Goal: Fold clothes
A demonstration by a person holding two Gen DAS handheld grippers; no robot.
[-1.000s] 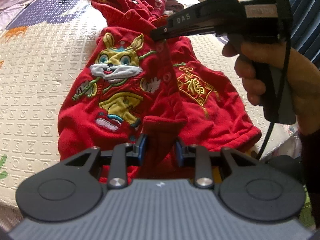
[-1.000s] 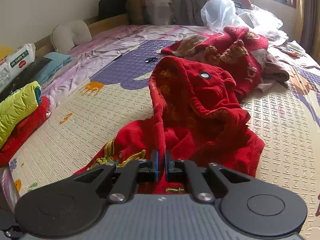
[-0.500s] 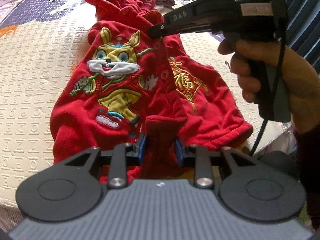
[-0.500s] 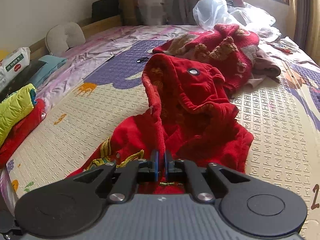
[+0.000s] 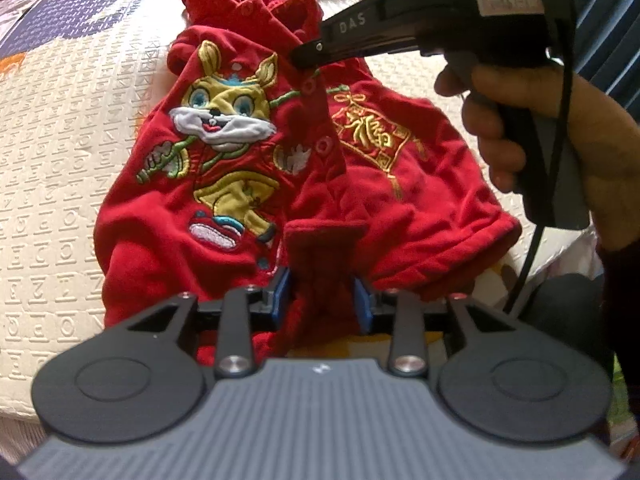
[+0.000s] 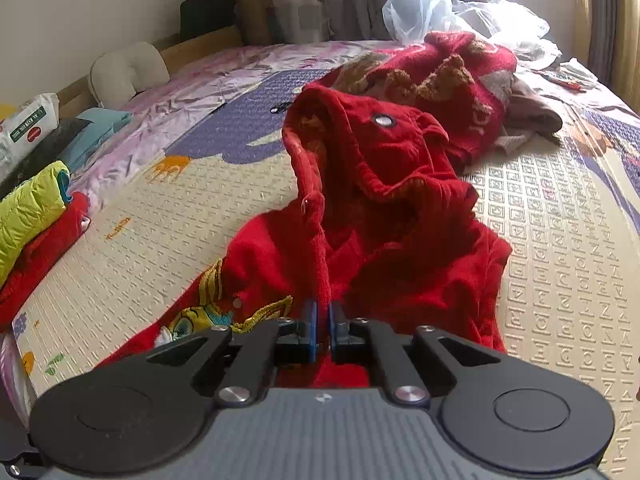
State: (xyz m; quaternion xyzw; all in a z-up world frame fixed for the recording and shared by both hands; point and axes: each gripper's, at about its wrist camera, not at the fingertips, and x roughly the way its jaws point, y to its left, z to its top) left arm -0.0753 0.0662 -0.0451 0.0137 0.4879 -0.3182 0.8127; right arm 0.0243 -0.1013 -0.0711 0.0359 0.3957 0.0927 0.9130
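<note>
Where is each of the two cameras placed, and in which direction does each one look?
Left wrist: sits on the left tool, facing down over the red fleece hooded jacket with an embroidered rabbit; its jaws are opening around a red fold; the right tool and the hand show.
Right wrist: sits on the right tool, shut on the jacket's front edge, facing along the patterned bed mat to the window.
Shared: the jacket, the mat.

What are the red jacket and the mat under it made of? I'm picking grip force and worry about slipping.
The red jacket looks like soft fleece or velour: matte, fuzzy nap, thick folds, with raised embroidery. The mat looks like embossed foam or padded vinyl: cream, faintly glossy, with a pressed square pattern. Neither material can be confirmed by look alone.
</note>
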